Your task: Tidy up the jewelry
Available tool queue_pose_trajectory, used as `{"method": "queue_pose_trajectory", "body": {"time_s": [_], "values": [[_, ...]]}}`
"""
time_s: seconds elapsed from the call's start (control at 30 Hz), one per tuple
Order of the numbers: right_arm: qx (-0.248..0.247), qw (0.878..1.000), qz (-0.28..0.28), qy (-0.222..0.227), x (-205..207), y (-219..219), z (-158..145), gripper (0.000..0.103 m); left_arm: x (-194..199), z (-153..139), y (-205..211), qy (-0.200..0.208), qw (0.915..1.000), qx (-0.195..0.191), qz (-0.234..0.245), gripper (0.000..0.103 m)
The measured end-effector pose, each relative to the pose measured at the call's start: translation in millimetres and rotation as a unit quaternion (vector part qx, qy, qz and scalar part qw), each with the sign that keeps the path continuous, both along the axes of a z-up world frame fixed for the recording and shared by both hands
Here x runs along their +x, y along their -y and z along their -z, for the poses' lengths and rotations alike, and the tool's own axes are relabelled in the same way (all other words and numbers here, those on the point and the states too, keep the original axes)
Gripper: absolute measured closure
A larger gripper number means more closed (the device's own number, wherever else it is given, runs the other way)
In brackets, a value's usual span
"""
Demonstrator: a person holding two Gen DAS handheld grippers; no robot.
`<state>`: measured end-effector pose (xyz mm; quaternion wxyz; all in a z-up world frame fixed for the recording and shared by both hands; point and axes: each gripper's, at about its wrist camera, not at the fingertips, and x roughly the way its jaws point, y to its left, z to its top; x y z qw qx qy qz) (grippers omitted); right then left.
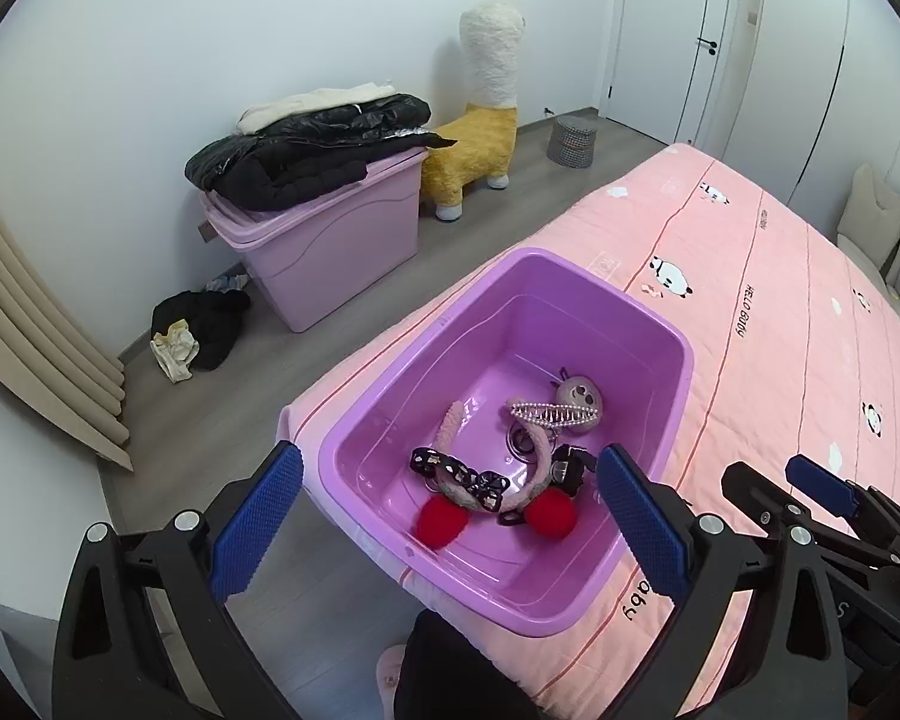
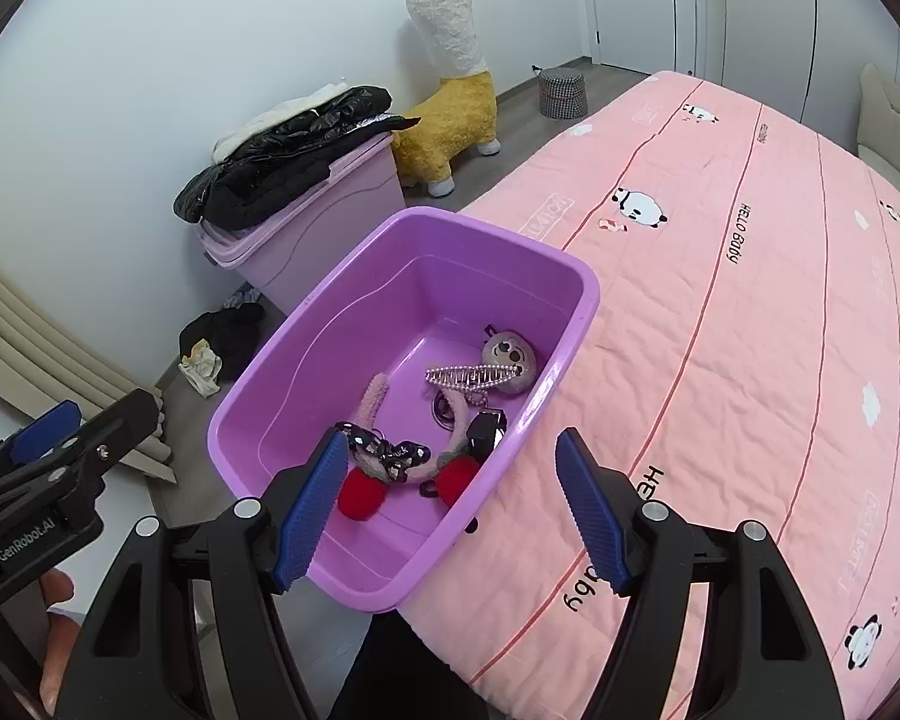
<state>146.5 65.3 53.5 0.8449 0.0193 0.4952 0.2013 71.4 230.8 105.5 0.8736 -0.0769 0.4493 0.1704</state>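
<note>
A purple plastic basin (image 1: 678, 354) (image 2: 588, 294) sits on the corner of a pink bed. Inside lie a pearl hair clip (image 1: 555, 414) (image 2: 474, 373), a round plush face charm (image 1: 582, 399) (image 2: 510, 354), a black patterned bow (image 1: 456, 474) (image 2: 390, 453), two red pompoms (image 1: 549, 513) (image 2: 360, 495) and a fuzzy pink headband (image 1: 450, 426) (image 2: 373, 399). My left gripper (image 1: 450, 516) hangs above the basin's near end, open, nothing between its blue pads. My right gripper (image 2: 453, 504) is also open and empty, straddling the basin's right rim.
The pink quilt (image 1: 780, 330) (image 2: 750, 330) spreads to the right. On the floor stand a lilac storage bin (image 1: 330, 252) topped with black jackets (image 1: 306, 162), a yellow alpaca toy (image 1: 480, 144), a checked stool (image 1: 573, 141) and a clothes heap (image 1: 201, 327).
</note>
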Motion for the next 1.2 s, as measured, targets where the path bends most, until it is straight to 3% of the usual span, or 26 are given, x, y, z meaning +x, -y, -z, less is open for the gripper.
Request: {"method": "queue_pose_trajectory", "body": {"time_s": [0.63,1.2], "values": [[-0.003,0.999,0.017,0.043,-19.4,8.3,-42.7,0.035,-1.4,-11.1,8.1,0.005,0.9999,0.003,0.012,0.007],[-0.003,0.999,0.019,0.049,-22.3,8.9,-48.4,0.034,-4.4,-15.7,7.7,0.012,0.9997,0.012,0.015,0.006]]}}
